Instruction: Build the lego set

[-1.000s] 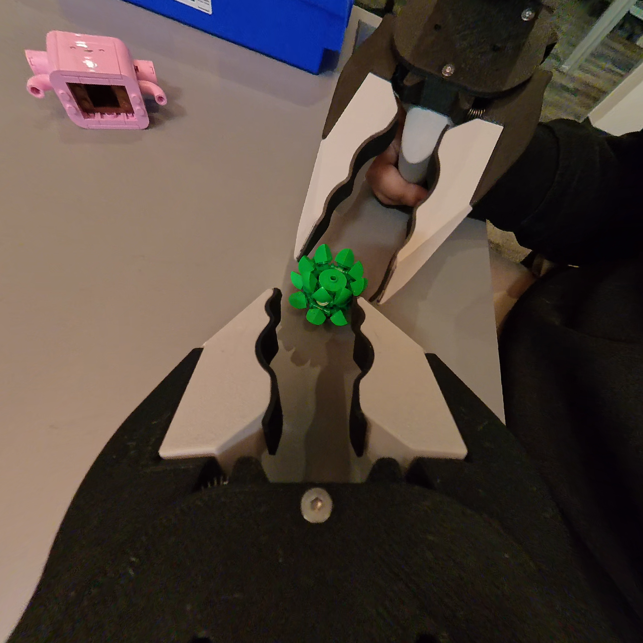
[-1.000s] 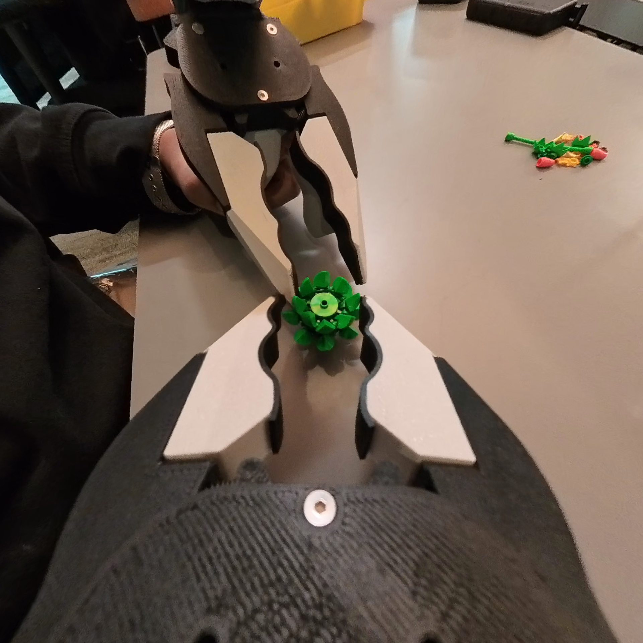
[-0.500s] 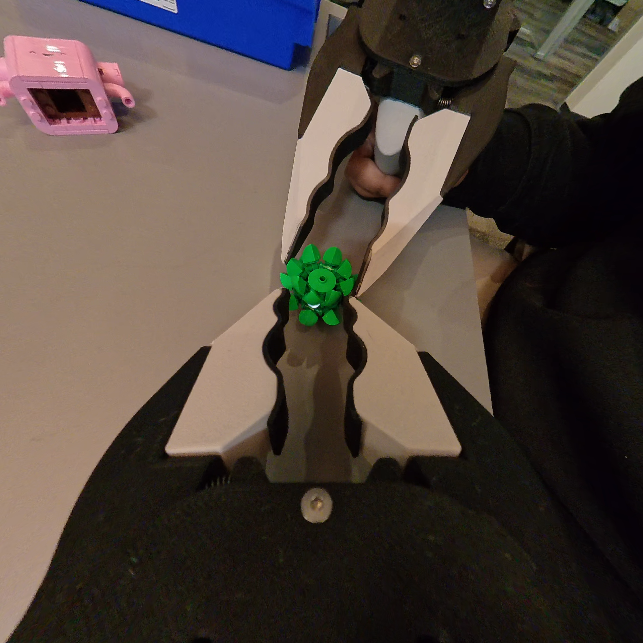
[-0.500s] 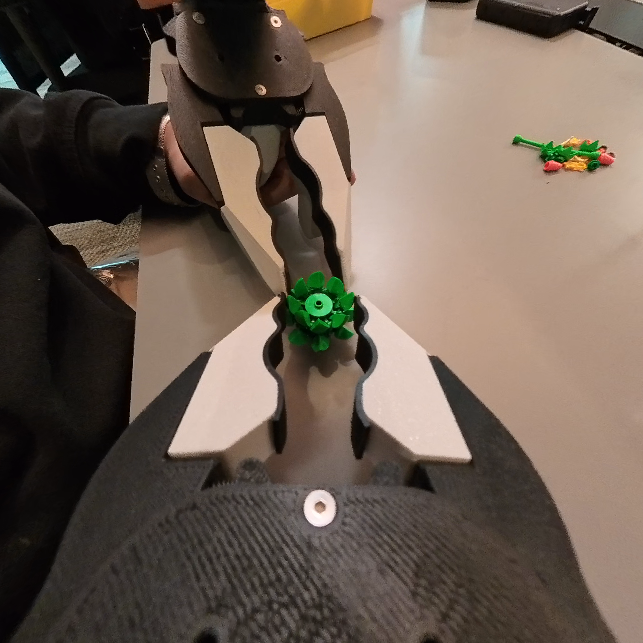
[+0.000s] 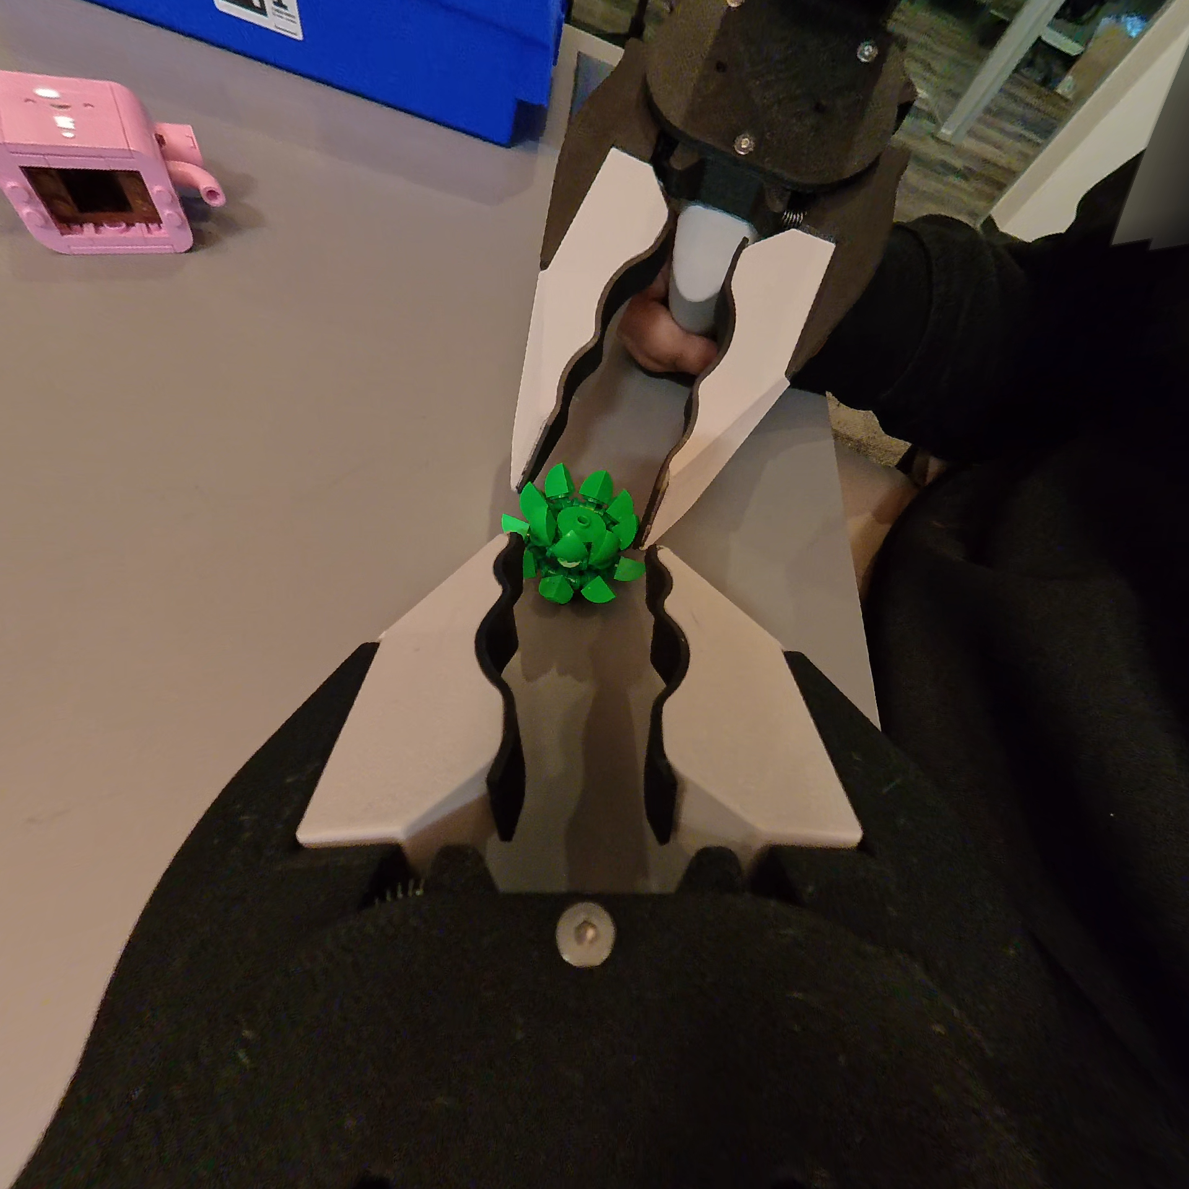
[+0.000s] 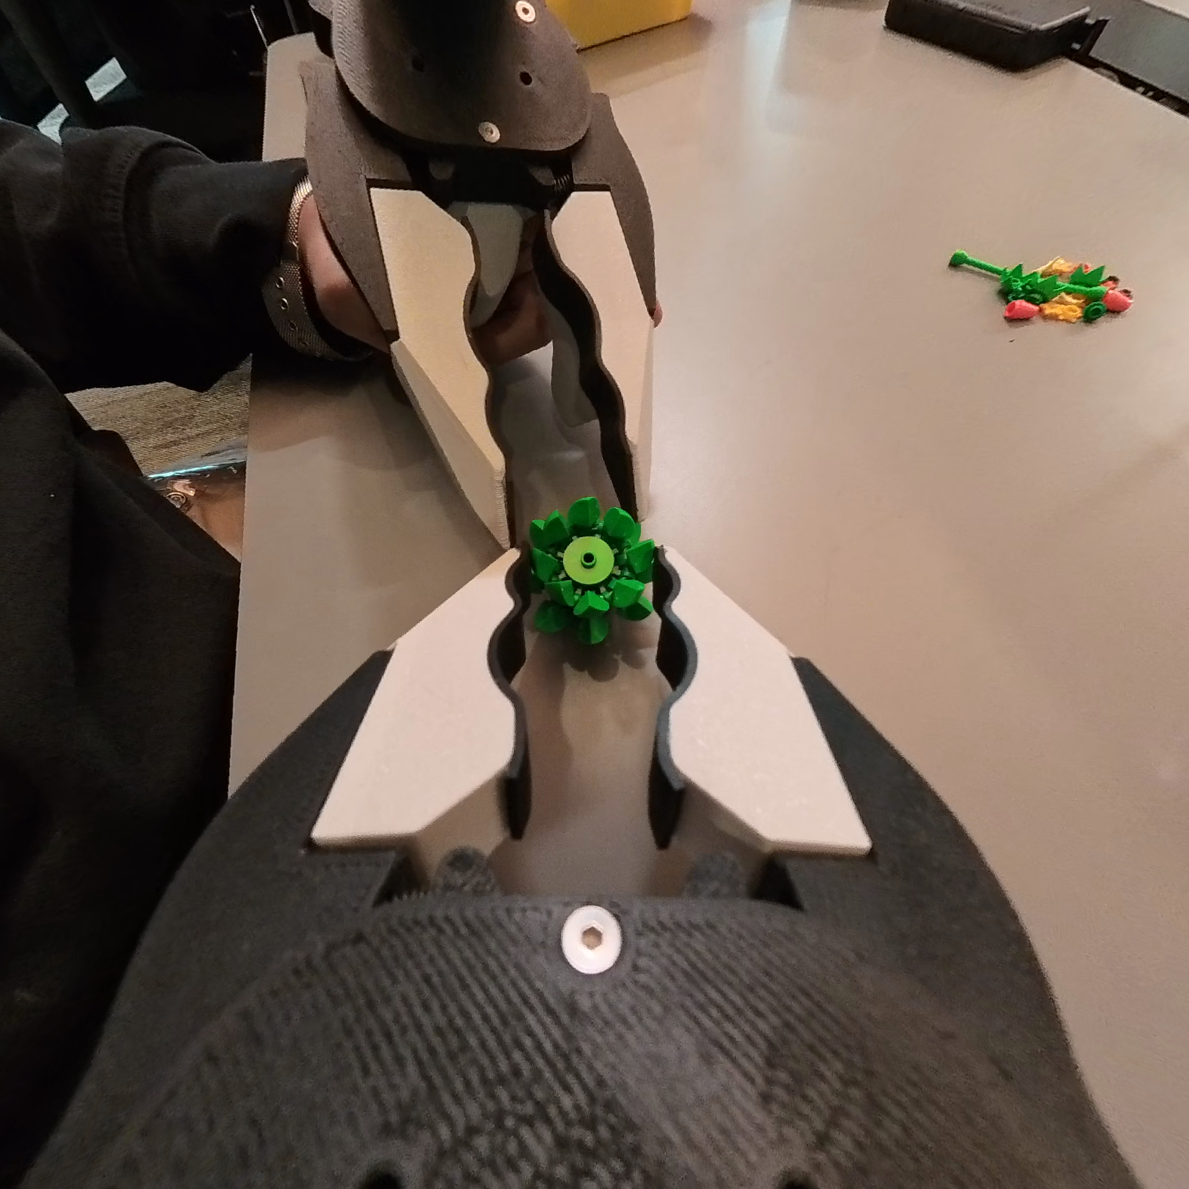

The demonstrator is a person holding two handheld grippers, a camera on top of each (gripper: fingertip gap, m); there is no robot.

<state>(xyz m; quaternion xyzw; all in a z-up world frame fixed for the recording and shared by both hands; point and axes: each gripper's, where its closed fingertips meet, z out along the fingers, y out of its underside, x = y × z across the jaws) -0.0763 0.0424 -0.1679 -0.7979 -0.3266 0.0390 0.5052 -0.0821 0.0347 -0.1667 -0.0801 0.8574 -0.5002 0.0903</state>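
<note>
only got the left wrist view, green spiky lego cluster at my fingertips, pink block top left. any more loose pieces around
observer: yes, a small pile of green, red and yellow pieces lies on the table, far off to the right of the right hand-held gripper.
operator: any bins besides the blue one
observer: a yellow bin stands at the far end, beyond your left hand-held gripper.
operator: what does the cluster show from the right side
observer: there the green lego cluster shows a flat light green round disc in its middle.
</note>
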